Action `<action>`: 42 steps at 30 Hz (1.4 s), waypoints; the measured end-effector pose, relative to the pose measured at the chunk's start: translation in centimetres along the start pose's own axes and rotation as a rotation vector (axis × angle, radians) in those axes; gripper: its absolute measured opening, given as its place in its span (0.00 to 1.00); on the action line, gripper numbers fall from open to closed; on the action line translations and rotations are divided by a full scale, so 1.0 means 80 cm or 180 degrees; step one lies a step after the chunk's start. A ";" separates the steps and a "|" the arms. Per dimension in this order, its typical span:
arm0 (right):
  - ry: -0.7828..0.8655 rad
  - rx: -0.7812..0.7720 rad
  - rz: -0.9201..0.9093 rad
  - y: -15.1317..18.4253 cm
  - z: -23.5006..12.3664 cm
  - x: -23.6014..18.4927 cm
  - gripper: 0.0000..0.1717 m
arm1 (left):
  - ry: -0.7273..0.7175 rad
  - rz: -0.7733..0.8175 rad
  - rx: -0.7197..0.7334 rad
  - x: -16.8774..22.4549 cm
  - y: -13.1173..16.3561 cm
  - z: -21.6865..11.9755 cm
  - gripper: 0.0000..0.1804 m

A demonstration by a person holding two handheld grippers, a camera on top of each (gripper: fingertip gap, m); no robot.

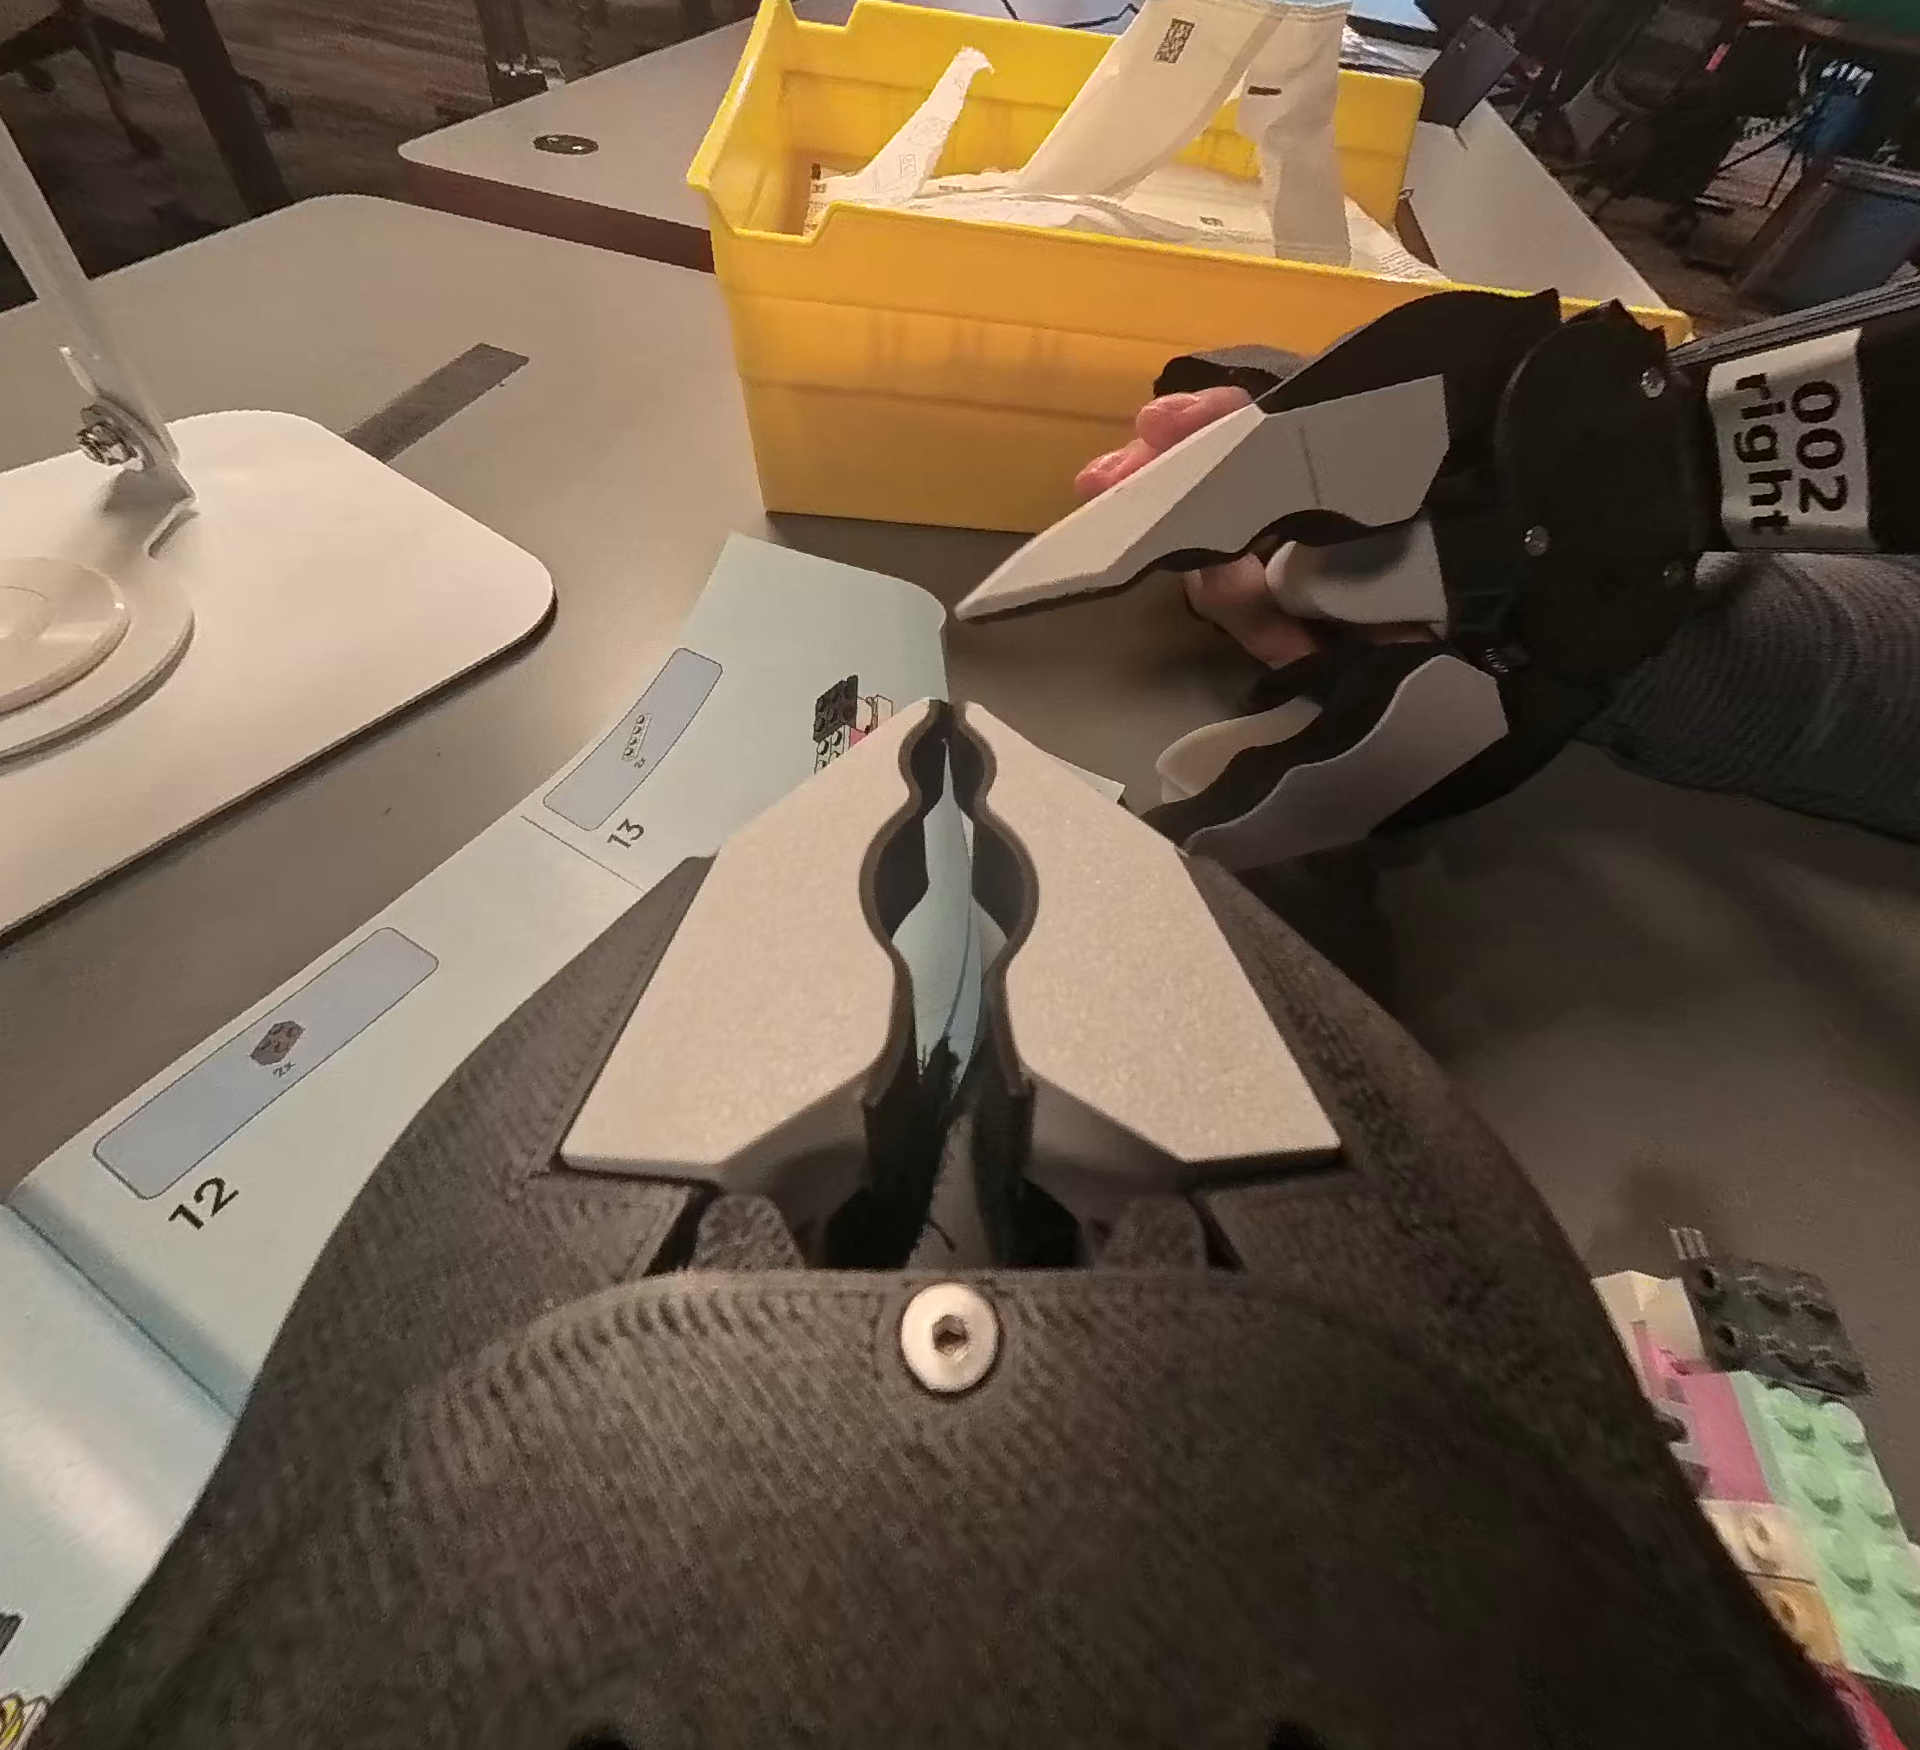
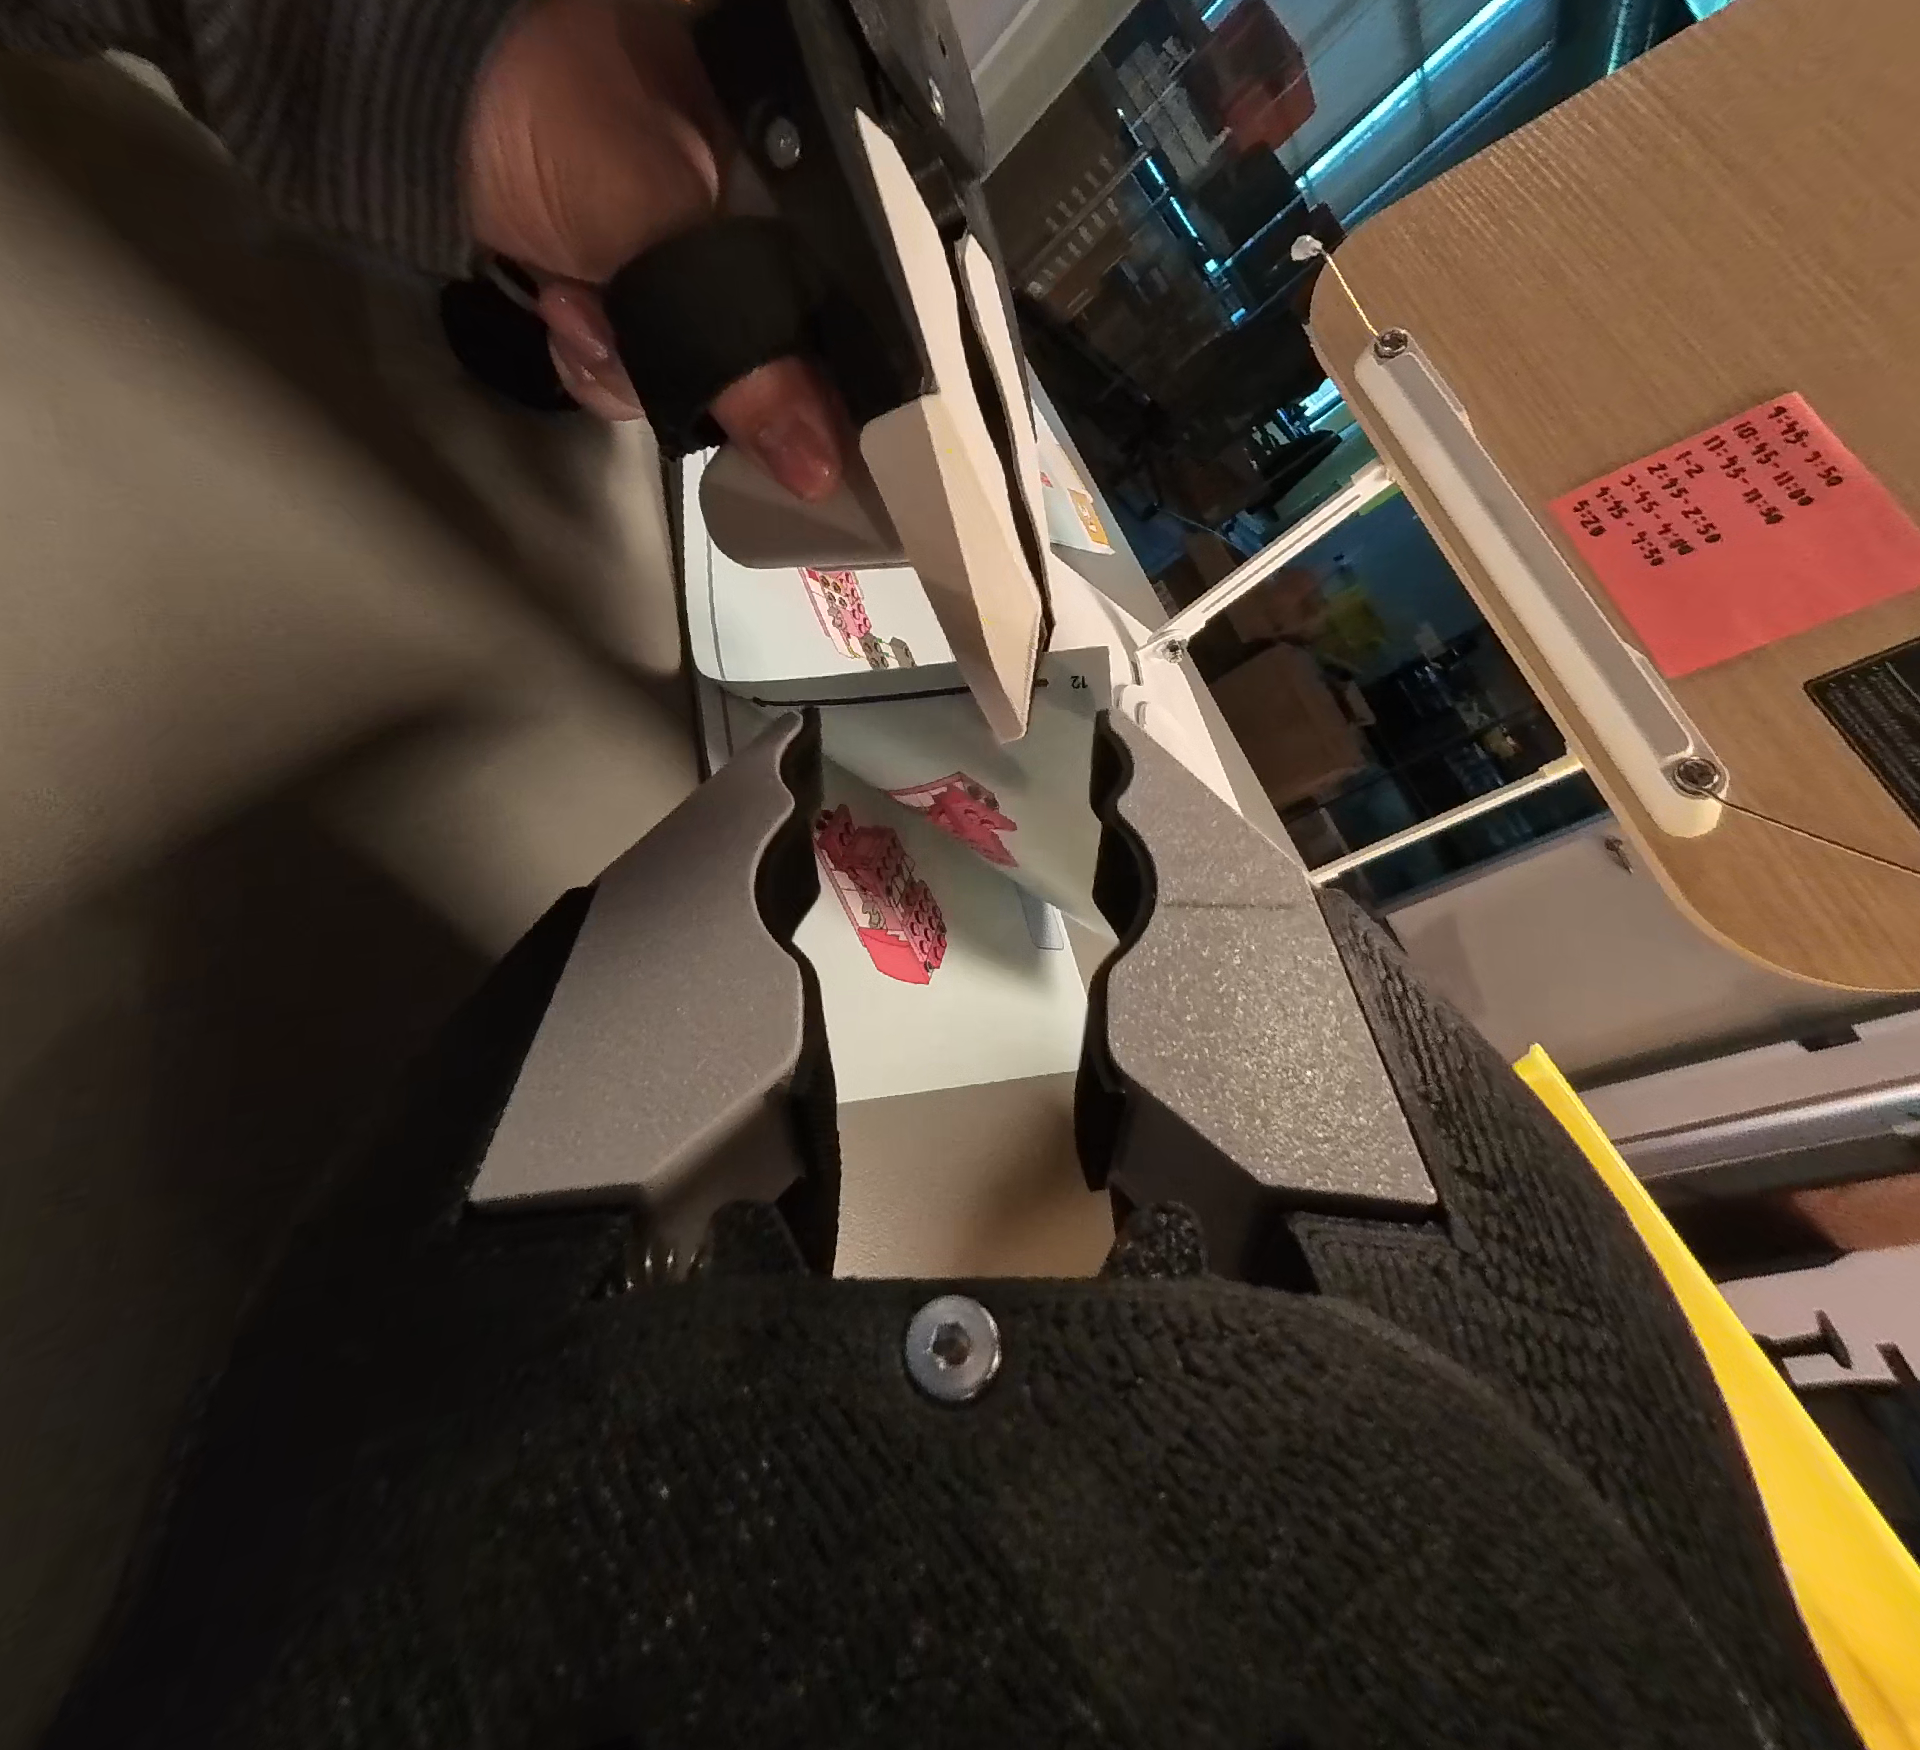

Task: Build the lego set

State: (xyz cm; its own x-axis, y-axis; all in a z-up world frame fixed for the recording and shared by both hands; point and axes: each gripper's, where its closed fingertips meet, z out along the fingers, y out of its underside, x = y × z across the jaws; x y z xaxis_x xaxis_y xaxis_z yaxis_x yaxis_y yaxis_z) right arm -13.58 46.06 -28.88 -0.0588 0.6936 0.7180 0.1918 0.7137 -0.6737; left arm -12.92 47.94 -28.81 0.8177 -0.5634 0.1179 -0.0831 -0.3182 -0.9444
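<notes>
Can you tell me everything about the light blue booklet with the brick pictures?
The booklet is thin, pale blue paper lying open on the grey table, printed with brick drawings and numbered steps. One page is lifted and curled, pinched between the shut left gripper. The open right gripper is close beside that lifted page.
</notes>
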 end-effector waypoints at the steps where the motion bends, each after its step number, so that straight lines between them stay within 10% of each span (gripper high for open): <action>1: 0.0009 -0.0004 0.0002 0.000 0.000 0.001 0.29 | 0.0023 0.0004 0.0011 0.001 -0.001 0.000 0.00; 42: -0.0066 -0.0269 0.0201 0.022 0.004 0.000 0.25 | 0.0892 -0.0380 0.0279 0.042 -0.016 -0.004 0.00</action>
State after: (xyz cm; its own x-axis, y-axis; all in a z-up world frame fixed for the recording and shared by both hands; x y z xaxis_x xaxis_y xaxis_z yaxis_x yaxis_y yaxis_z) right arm -13.55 47.33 -30.08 -0.0640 0.7394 0.6702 0.2775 0.6583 -0.6998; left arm -10.22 46.21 -27.10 0.6289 -0.7180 0.2982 0.0636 -0.3347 -0.9402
